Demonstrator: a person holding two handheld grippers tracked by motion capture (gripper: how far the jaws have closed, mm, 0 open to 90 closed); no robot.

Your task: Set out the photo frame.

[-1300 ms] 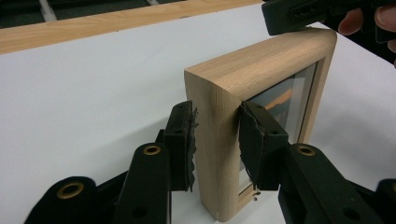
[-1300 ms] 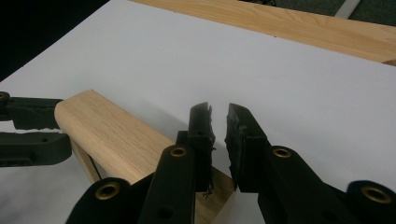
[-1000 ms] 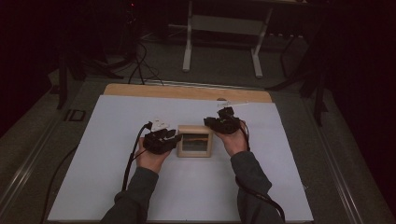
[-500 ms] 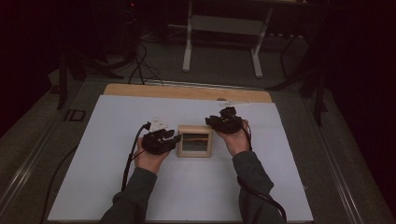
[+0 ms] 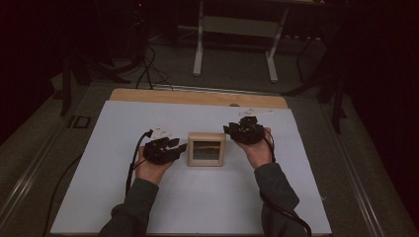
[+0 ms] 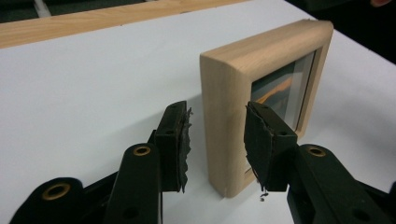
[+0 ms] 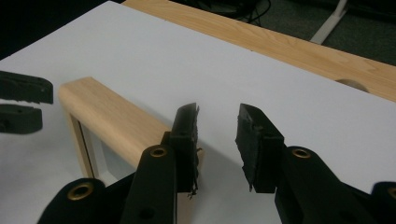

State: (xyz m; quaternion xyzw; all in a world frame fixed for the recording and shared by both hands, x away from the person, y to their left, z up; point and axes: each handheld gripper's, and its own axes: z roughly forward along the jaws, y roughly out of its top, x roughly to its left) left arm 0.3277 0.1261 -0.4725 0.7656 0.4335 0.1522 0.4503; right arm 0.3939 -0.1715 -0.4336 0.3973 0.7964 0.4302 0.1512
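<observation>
While the small square pale-wood picture frame (image 5: 206,149) stood upright on the white counter (image 5: 123,123), my left claw (image 6: 217,140) straddled its 9 o'clock edge unclamped; my right claw (image 7: 217,140) gaped empty at 3 o'clock.

A small square frame (image 5: 206,148) of pale wood stood upright on the white table (image 5: 113,133), glazed front showing an orange streak.

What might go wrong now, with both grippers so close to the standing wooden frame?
The wooden frame stands upright on its narrow edge, so a push from the open left gripper, whose jaws straddle its side, might tip it. The right gripper is open beside the frame's top corner; closing there might miss or knock it.
</observation>
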